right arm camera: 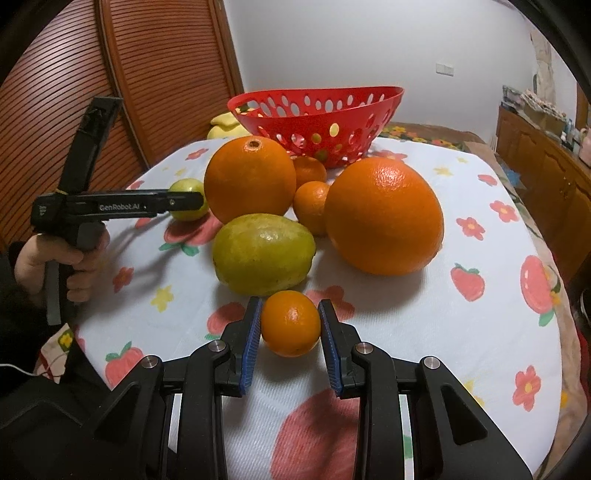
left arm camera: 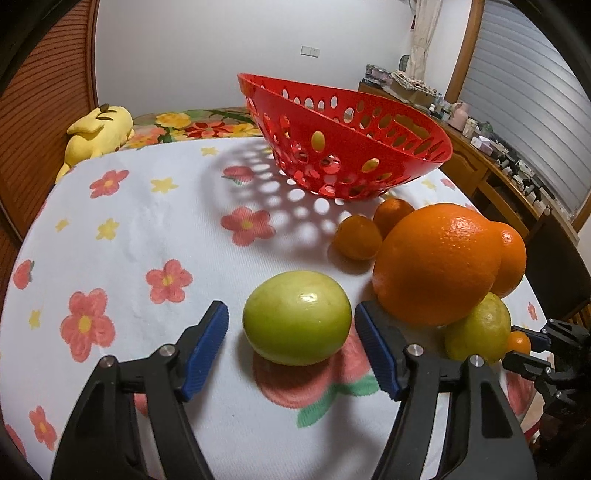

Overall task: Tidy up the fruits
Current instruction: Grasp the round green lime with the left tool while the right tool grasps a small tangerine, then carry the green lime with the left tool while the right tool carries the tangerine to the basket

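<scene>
Two tools gape apart: the left tool straddles a green guava, the right tool brackets a small tangerine.

Home interior, a lived-in bedroom or family room. Table draped in a white cloth printed with red flowers and strawberries; a floral bedspread or cushion just behind it, with a yellow plush toy lying at the edge. Louvred wooden doors, wardrobe-style, on one side. Along the far wall, a wooden dresser crowded with bottles, jars and small boxes, below a window with a tied curtain. Plain white wall with a light switch.
</scene>
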`<state>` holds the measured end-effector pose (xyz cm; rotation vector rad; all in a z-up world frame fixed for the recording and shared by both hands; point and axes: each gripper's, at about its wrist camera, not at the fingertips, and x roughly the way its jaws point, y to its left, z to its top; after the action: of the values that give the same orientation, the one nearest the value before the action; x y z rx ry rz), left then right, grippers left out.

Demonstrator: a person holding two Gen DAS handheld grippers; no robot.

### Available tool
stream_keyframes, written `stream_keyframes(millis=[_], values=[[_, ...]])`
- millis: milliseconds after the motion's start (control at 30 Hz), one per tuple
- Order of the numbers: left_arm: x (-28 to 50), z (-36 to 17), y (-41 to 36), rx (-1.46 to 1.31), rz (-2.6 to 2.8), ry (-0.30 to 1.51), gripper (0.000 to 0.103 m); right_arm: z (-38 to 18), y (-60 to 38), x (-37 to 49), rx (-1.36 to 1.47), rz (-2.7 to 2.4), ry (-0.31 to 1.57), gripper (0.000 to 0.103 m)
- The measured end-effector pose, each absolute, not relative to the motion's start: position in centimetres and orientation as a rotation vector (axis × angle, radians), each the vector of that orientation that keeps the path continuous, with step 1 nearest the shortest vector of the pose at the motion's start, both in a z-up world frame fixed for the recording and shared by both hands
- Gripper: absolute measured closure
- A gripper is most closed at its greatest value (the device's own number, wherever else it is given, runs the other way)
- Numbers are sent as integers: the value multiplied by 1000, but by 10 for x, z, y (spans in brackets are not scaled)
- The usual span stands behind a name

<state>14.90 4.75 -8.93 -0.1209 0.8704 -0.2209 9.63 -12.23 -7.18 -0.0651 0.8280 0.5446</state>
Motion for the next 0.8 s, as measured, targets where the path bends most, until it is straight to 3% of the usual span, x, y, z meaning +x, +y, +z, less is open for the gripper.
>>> stream_keyframes(millis=[233, 800], values=[[150, -93, 46, -127, -245, 878, 48, -70, -122, 96, -66, 546, 827, 73], [123, -58, 45, -147, -263, 784, 48, -54, -129, 99, -66, 534, 795, 73]])
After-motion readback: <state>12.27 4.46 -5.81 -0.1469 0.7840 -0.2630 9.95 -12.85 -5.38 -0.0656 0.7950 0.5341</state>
